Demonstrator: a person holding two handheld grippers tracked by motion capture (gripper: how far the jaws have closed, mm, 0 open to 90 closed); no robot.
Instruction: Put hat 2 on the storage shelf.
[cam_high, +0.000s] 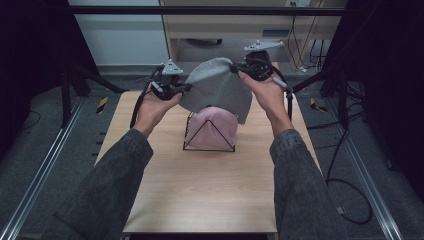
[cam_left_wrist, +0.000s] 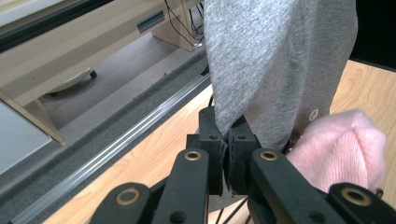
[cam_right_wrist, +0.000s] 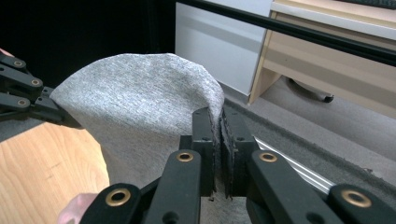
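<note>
We wear dark grey denim-like sleeves (cam_high: 115, 170) down to the wrists. Our left gripper (cam_high: 186, 88) and right gripper (cam_high: 234, 67) are black, each with a grey three-cornered plate on top and a black cable. Their linked arms have brass-coloured rivets (cam_left_wrist: 193, 155) and small dark screws.

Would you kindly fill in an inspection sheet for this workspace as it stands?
Surface: light wooden table, bare towards the person.
Job's things: grey cloth held up, spread between both grippers, hanging over the pink cloth draped on a black wire rack.
Clutter: nothing seen.
Grippers: left gripper shut on the grey cloth's edge; right gripper shut on its other edge.
Cables: gripper cable trails along the left hand; loose cables on the floor at the right.
Surroundings: grey floor, metal rails, pale cabinet behind.
</note>
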